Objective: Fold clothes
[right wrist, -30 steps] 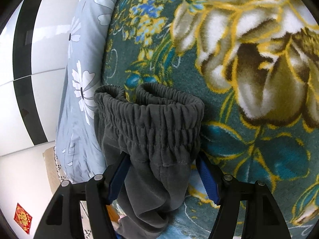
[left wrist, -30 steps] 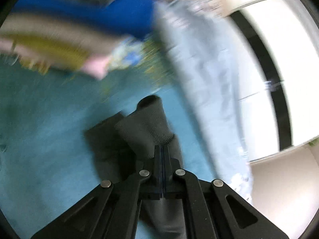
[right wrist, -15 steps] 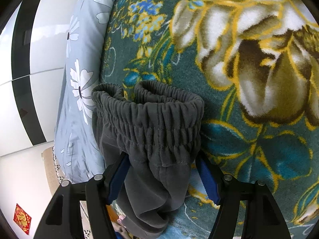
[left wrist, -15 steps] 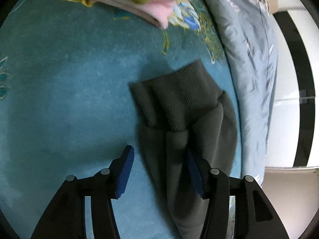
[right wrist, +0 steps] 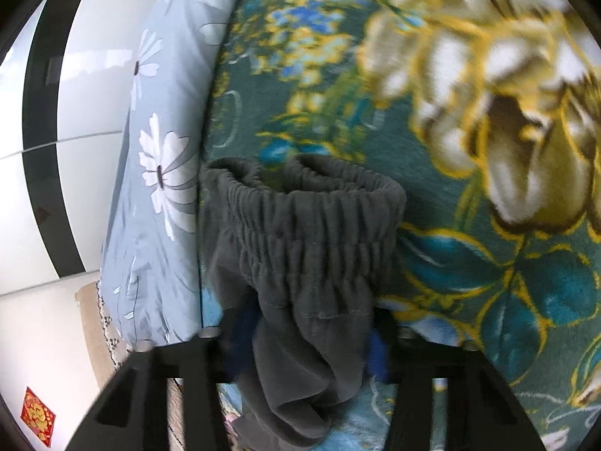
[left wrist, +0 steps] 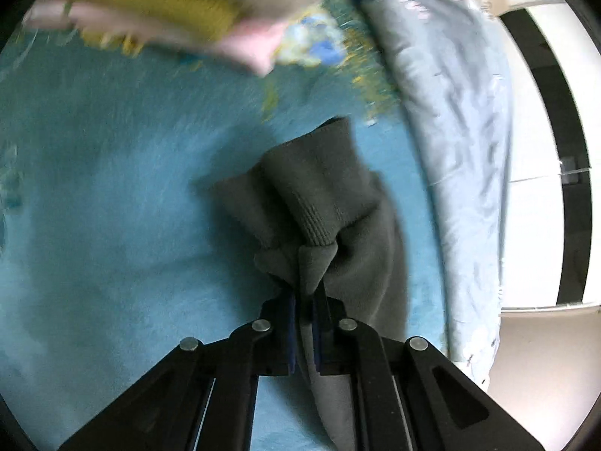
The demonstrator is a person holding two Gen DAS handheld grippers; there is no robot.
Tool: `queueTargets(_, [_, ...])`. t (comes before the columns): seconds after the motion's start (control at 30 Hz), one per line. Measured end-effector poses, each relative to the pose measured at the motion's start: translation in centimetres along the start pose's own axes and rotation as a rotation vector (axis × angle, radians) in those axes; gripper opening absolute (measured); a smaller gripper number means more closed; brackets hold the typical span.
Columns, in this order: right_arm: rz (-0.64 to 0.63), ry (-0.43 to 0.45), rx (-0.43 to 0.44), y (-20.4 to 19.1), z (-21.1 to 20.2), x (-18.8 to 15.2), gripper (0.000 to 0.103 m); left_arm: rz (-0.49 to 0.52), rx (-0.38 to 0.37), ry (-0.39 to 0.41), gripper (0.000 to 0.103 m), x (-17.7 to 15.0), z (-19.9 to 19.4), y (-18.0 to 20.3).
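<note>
Dark grey trousers lie on a teal floral blanket (left wrist: 112,195). In the left wrist view my left gripper (left wrist: 305,300) is shut on the bunched grey cloth just below the ribbed leg cuffs (left wrist: 319,188). In the right wrist view the gathered elastic waistband (right wrist: 308,218) sits between the fingers of my right gripper (right wrist: 306,342), which are closing in on the cloth below it; motion blur hides whether they pinch it.
A stack of folded clothes (left wrist: 176,11) in yellow, pink and blue lies beyond the cuffs. A light blue daisy-print sheet (right wrist: 161,158) runs along the blanket's edge, also in the left wrist view (left wrist: 450,120). White and black cabinet panels (right wrist: 56,143) stand past it.
My left gripper, open around the trouser legs half a second ago, has shut on the cloth below the cuffs. My right gripper's fingers have moved inward on the waistband cloth.
</note>
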State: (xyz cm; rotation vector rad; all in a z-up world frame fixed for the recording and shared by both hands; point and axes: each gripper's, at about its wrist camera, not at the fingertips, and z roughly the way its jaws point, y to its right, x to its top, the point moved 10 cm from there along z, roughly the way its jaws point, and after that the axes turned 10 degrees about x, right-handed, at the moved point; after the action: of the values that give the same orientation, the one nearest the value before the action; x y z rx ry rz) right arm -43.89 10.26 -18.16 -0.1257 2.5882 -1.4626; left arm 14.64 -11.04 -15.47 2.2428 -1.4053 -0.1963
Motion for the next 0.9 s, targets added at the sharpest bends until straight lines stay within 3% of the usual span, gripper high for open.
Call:
queueTargets(0.03, [-0.026, -0.003, 0.021, -1.1, -0.5, 0.2, 0.033, 0.012, -0.015, 0.013, 0.006, 0.4, -0.9, 0.9])
queueTargets(0.17, [-0.131, -0.014, 0.106, -5.7, -2.7, 0.9, 0.028, 0.077, -0.227, 0.134, 0.006, 1.0, -8.8, 5.8])
queueTargets(0.27, [-0.197, -0.022, 0.156, -8.1, -4.4, 1.2, 0.028, 0.084, -0.278, 0.173, 0.007, -2.4, -13.2, 3.4])
queueTargets(0.3, [-0.192, -0.030, 0.131, -6.7, -4.7, 1.0, 0.028, 0.074, -0.245, 0.161, 0.007, -3.6, -12.4, 2.0])
queueTargets(0.37, [-0.137, -0.057, -0.008, -1.8, -3.8, 0.9, 0.028, 0.103, -0.075, 0.105, 0.007, -5.5, -8.5, -1.1])
queueTargets(0.43, [-0.065, -0.076, -0.134, 3.1, -3.1, 0.7, 0.028, 0.051, 0.061, 0.016, 0.007, -7.4, -3.9, -5.0])
queueTargets(0.5, [-0.009, -0.080, -0.144, 5.3, -2.7, 0.4, 0.028, -0.033, 0.149, -0.067, 0.007, -8.9, -0.2, -8.6])
queueTargets(0.6, [-0.052, -0.091, -0.130, 4.5, -3.1, 0.3, 0.028, -0.127, 0.096, -0.066, 0.007, -8.6, -0.3, -9.0])
queueTargets(0.7, [-0.096, -0.097, -0.099, 2.6, -3.1, 0.3, 0.028, -0.039, 0.053, 0.035, 0.007, -7.6, -2.5, -6.1])
queueTargets(0.77, [-0.123, -0.082, -0.070, 2.0, -3.4, 0.2, 0.028, -0.036, 0.029, 0.072, 0.007, -7.5, -3.2, -5.5])
queueTargets(0.83, [-0.098, -0.081, -0.104, 3.7, -3.4, 0.4, 0.028, -0.103, 0.085, 0.008, 0.007, -8.1, -1.4, -7.4])
queueTargets(0.9, [-0.051, -0.079, -0.147, 6.1, -3.1, 0.4, 0.028, -0.177, 0.094, -0.057, 0.007, -8.4, -0.1, -8.4])
